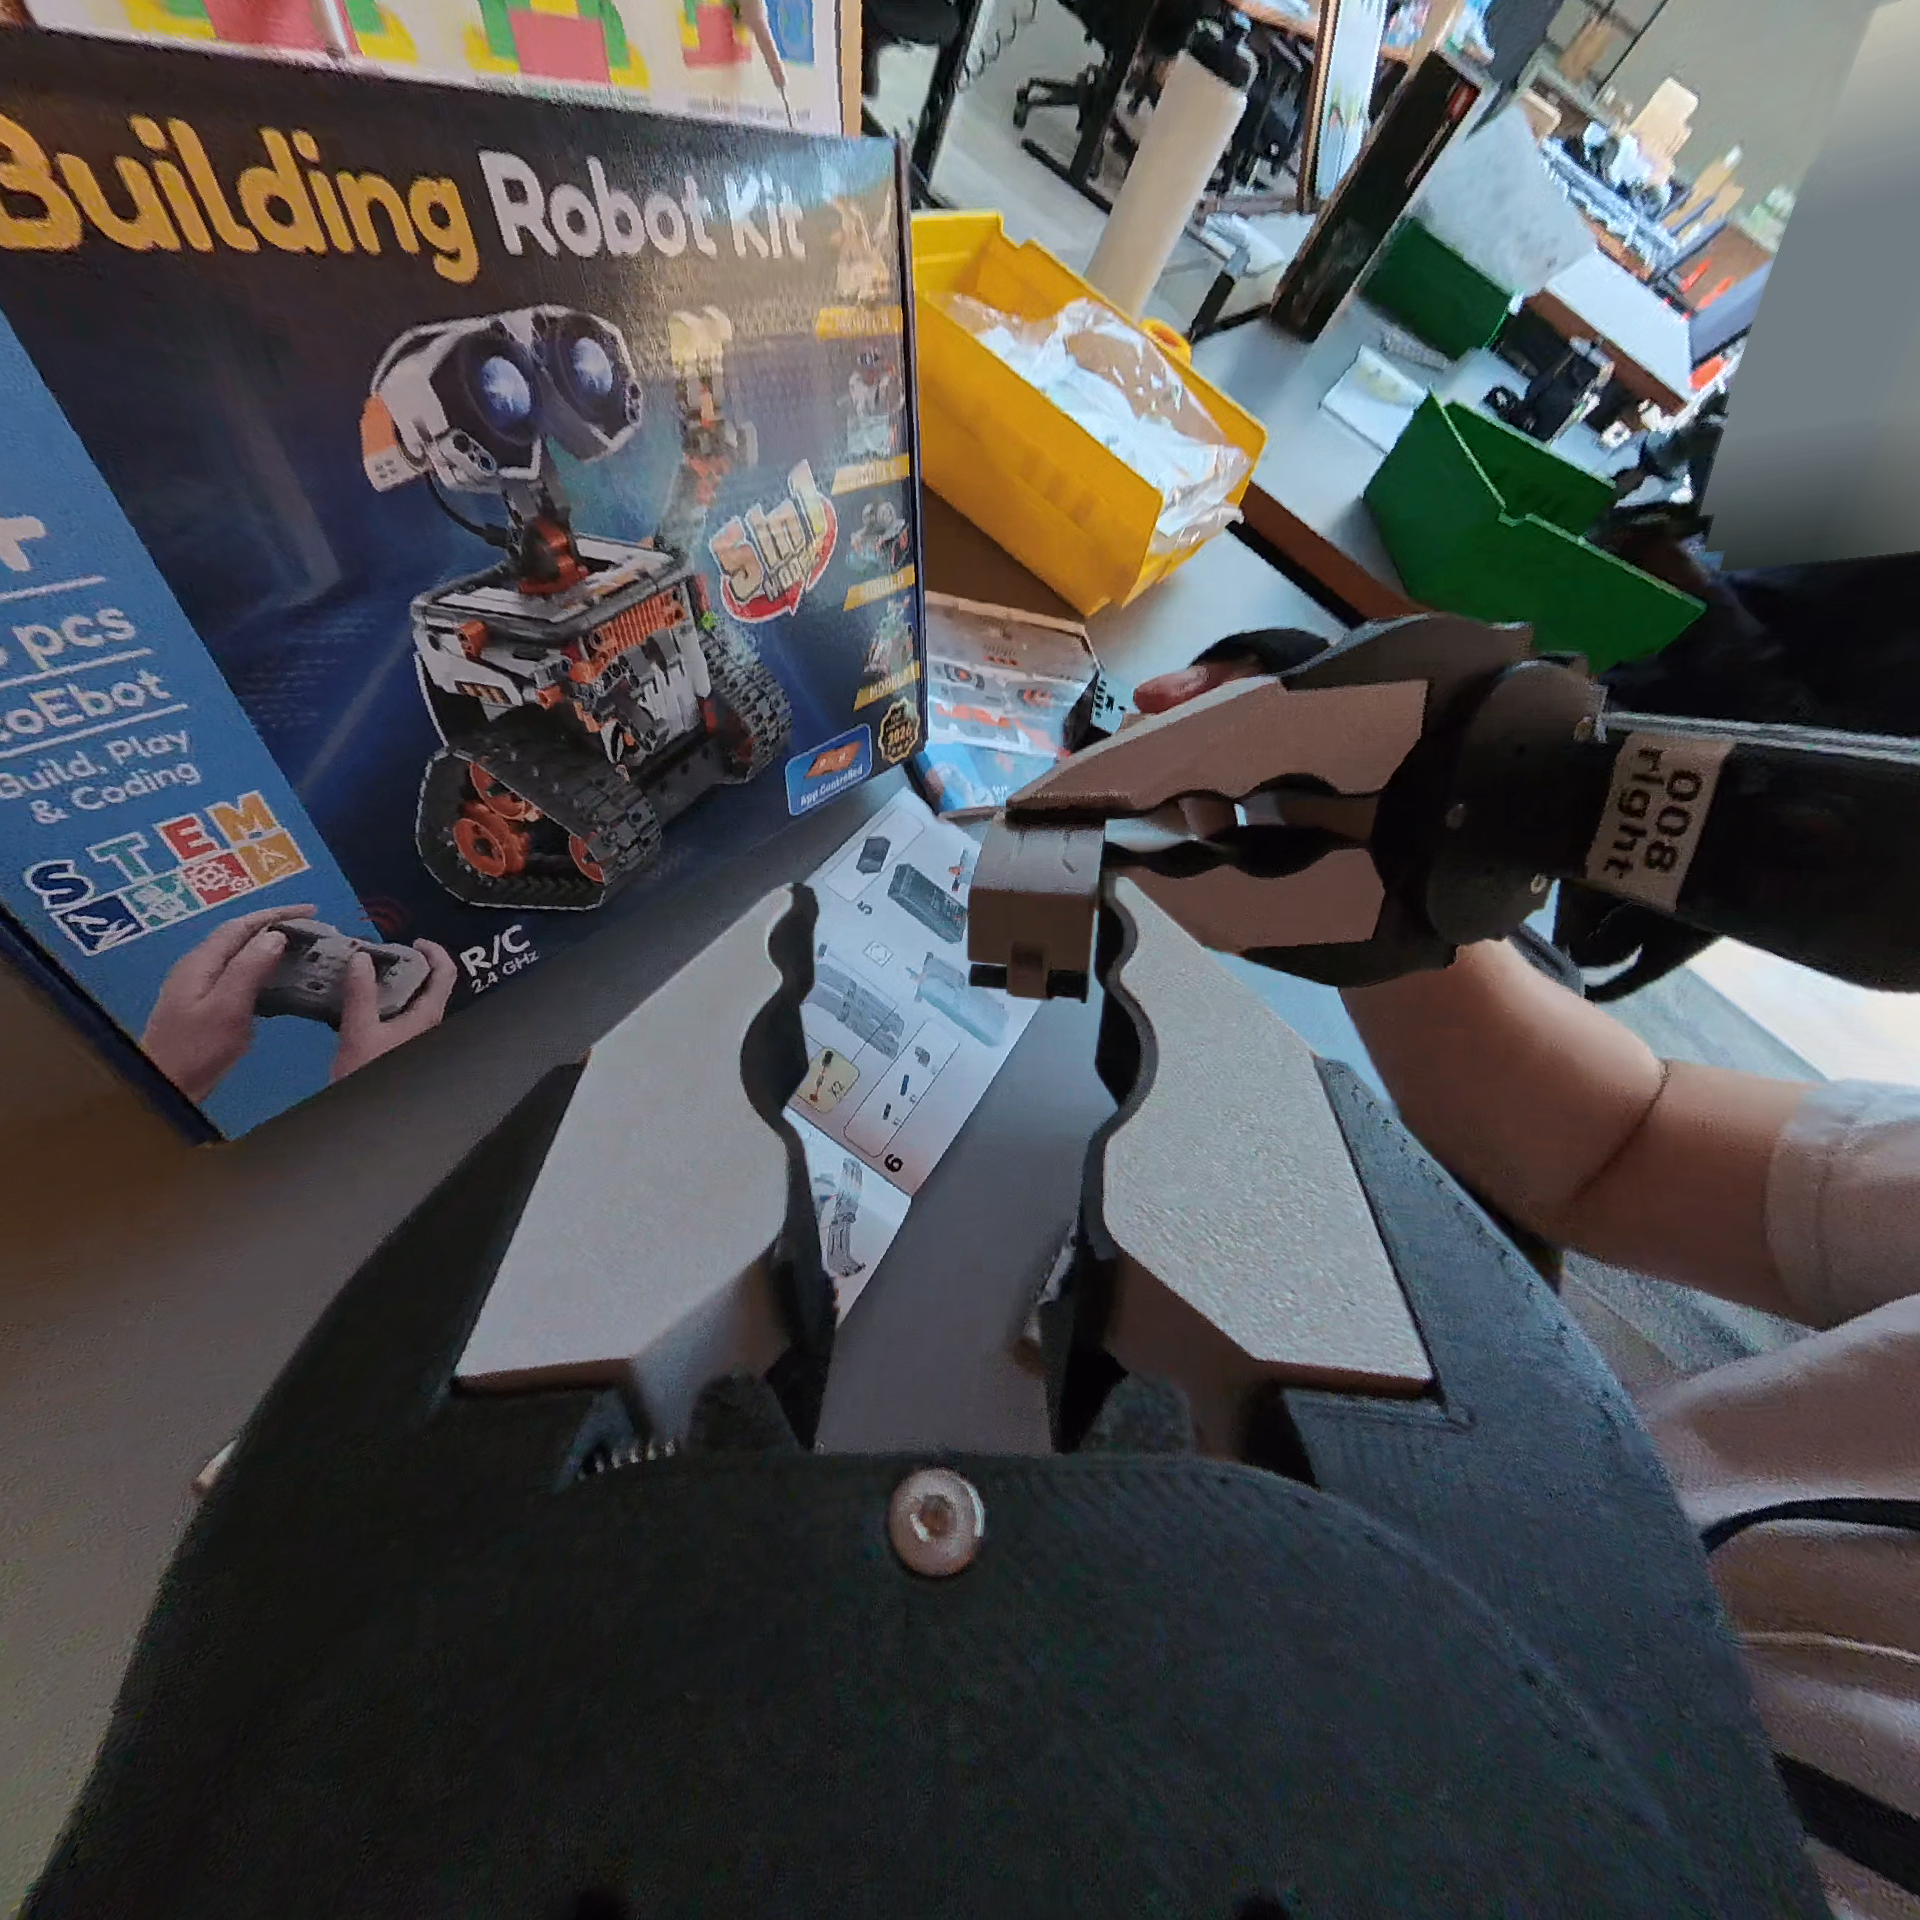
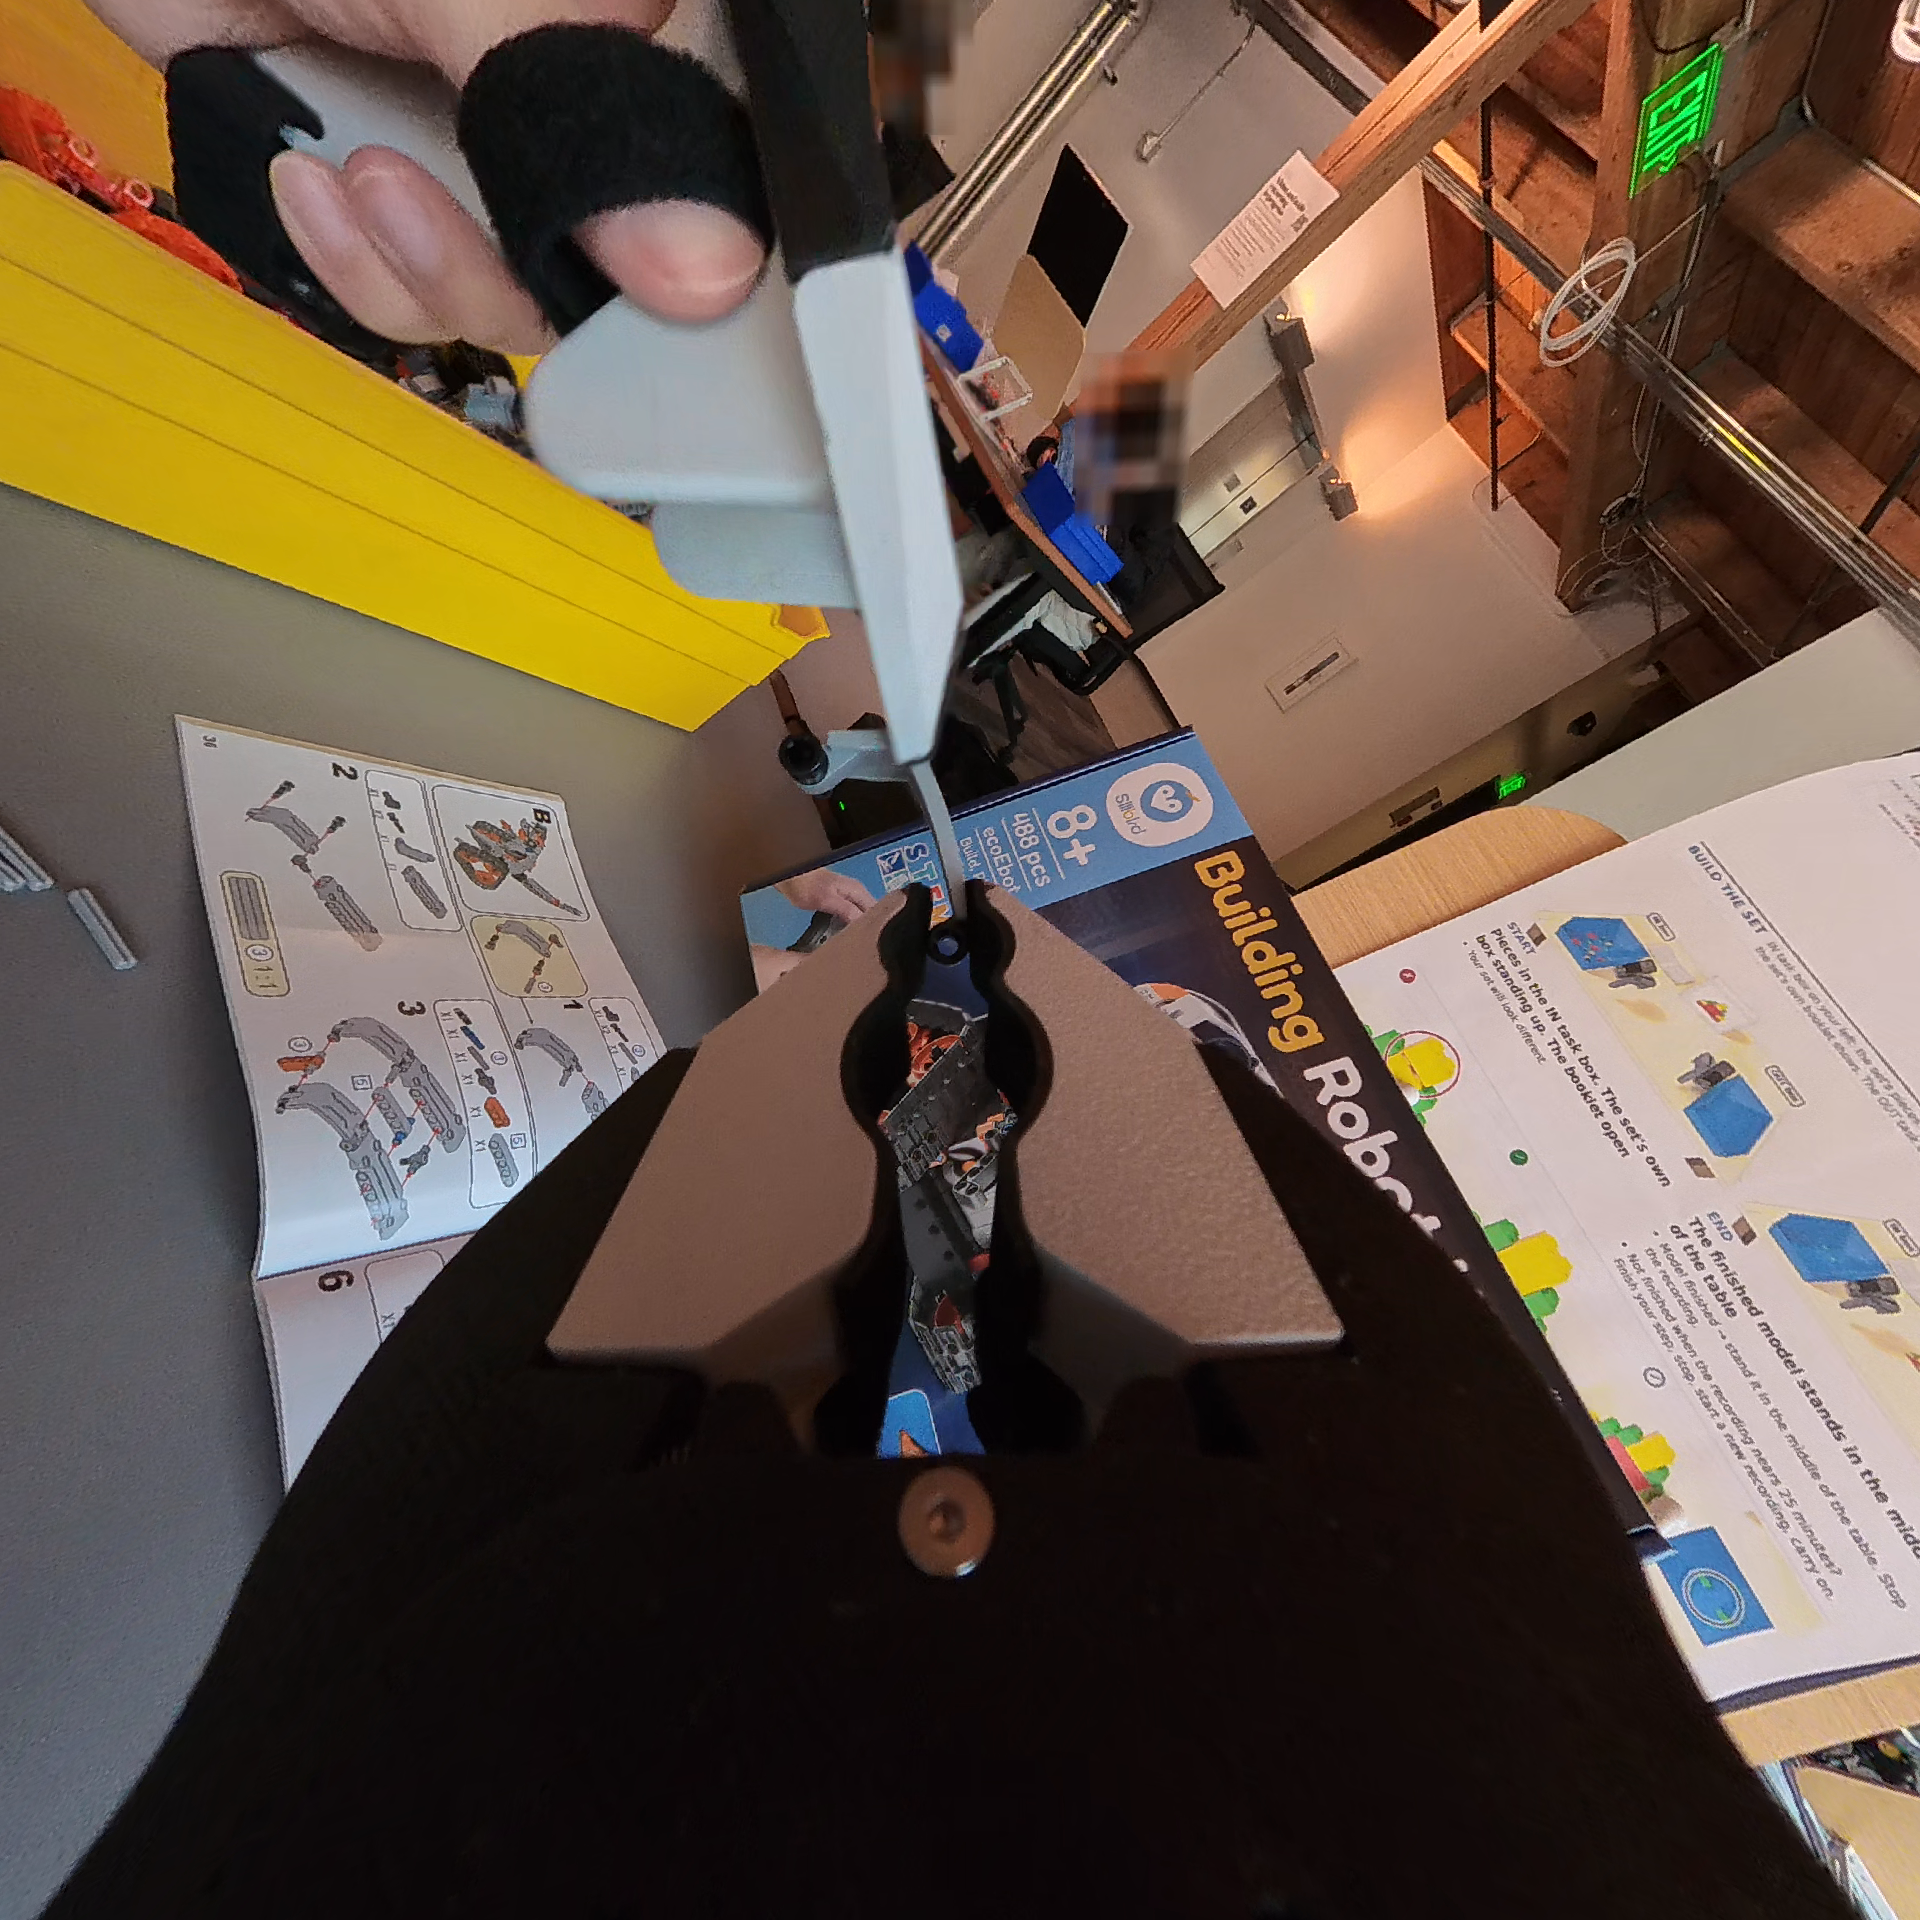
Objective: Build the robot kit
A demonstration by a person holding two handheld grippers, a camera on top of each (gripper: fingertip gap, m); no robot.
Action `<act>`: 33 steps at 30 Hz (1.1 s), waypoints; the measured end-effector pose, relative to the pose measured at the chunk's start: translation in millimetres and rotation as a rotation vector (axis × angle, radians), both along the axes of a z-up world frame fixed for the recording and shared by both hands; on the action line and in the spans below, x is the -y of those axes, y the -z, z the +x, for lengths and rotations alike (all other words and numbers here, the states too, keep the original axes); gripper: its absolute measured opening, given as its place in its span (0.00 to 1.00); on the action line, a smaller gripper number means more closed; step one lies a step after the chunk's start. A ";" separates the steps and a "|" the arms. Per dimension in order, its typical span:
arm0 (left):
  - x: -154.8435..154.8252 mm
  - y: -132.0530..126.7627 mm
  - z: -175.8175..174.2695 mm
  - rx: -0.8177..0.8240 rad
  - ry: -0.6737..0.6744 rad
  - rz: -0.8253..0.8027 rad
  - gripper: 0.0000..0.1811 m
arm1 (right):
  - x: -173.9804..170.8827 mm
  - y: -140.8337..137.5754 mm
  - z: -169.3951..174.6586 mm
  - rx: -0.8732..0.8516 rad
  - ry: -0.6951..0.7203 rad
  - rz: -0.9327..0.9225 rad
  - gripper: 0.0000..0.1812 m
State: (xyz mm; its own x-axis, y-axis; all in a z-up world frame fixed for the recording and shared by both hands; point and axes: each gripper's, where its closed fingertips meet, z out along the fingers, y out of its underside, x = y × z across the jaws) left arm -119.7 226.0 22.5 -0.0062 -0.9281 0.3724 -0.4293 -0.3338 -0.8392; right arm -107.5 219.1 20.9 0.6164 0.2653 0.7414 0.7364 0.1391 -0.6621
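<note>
My right gripper (image 1: 1055, 831) comes in from the right, turned on its side, and is shut on a small grey block (image 1: 1034, 914) at its tips. The block hangs just off the right fingertip (image 1: 1122, 914) of my left gripper (image 1: 956, 899), which is open and empty above an instruction booklet (image 1: 904, 997). In the right wrist view the right gripper (image 2: 948, 904) has its jaws nearly closed, with a thin grey part pinched at the tips. One grey finger (image 2: 883, 468) of the left gripper reaches down from the top, below a hand with black finger loops (image 2: 613, 156).
A robot kit box (image 1: 468, 520) stands upright at the left and also shows in the right wrist view (image 2: 1195, 935). A yellow bin (image 1: 1018, 468) with plastic bags and a green bin (image 1: 1507, 540) stand behind. A printed sheet (image 2: 1662, 1195) and loose grey pieces (image 2: 99, 925) lie on the table.
</note>
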 end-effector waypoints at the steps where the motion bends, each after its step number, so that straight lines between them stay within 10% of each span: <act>1: 3.6 2.8 0.5 -0.013 0.023 0.002 0.28 | 0.2 -0.9 -0.2 -0.003 -0.001 0.003 0.03; 21: 8.4 6.8 -2.5 -0.035 0.081 -0.001 0.12 | 3.8 -4.6 8.9 -0.037 -0.030 0.018 0.15; 33: 11.6 7.3 -3.6 -0.049 0.093 0.023 0.13 | 14.8 -6.4 4.1 -0.480 -0.254 -0.198 0.15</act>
